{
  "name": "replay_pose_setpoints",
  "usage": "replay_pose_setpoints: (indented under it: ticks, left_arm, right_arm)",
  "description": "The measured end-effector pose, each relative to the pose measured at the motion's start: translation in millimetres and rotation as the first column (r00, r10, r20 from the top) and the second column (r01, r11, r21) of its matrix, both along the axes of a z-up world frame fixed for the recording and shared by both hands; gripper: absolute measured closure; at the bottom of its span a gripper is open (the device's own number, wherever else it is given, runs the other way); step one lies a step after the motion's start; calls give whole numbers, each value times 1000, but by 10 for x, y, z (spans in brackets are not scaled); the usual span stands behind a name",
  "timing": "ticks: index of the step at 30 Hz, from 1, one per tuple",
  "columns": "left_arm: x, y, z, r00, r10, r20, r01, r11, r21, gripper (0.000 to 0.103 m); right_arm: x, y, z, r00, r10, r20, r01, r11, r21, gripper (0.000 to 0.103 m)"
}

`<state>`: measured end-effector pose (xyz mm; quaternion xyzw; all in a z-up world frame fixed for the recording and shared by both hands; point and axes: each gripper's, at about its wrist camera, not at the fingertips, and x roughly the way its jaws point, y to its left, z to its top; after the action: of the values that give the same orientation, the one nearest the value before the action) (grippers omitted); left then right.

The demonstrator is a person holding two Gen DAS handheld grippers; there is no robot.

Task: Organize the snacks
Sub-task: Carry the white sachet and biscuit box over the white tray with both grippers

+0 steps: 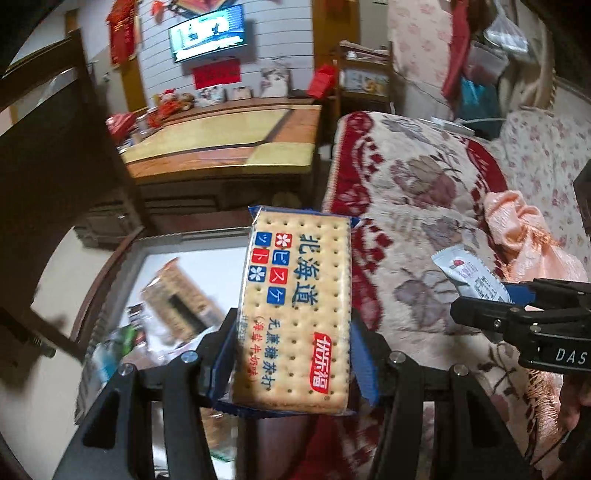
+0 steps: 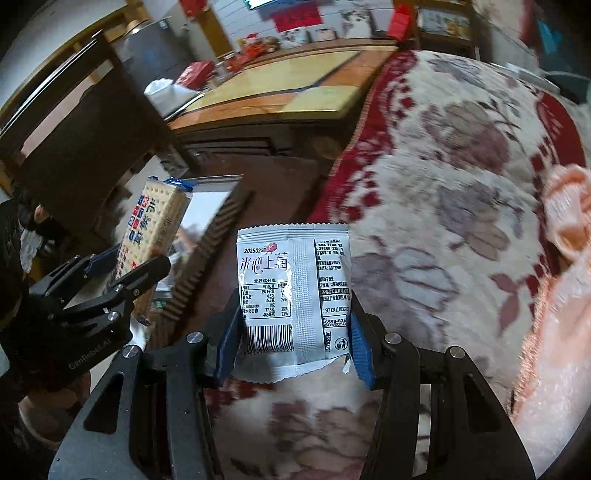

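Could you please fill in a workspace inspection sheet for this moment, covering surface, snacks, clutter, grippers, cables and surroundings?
Surface: floral blanket over a sofa; a white tabletop lies lower left.
Job's things: cracker pack and silver snack sachet, both lifted clear of any surface.
Clutter: blurred snack packets on the white tabletop; peach cloth on the blanket.
Grippers: left gripper shut on the cracker pack; right gripper shut on the sachet, blue pads against its side edges.
Cables: nothing seen.
Surroundings: wooden cabinet, wall television, red decorations, dark chair.
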<state>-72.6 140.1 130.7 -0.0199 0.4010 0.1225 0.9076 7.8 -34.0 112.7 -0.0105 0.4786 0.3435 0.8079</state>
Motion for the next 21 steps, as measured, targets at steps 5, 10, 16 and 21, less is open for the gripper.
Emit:
replay_pose_setpoints:
  ticks: [5, 10, 16, 21]
  left_arm:
    - [-172, 269, 9, 998, 60, 6, -60, 998, -1, 45]
    - [-320, 560, -71, 991, 135, -8, -135, 991, -22, 45]
    - [-530, 995, -153, 966, 257, -24, -258, 965, -56, 45]
    - [-662, 1279, -227, 942, 335, -40, -337, 939, -73, 45]
  right_arm:
    - [-101, 345, -10, 998, 60, 0, -60, 998, -11, 52]
    - [-206, 722, -74, 990, 139, 0, -139, 990, -33, 52]
    - [-254, 1159, -145, 975, 222, -12, -222, 974, -41, 52]
    - [-268, 1520, -197, 958, 286, -16, -286, 957, -49, 52]
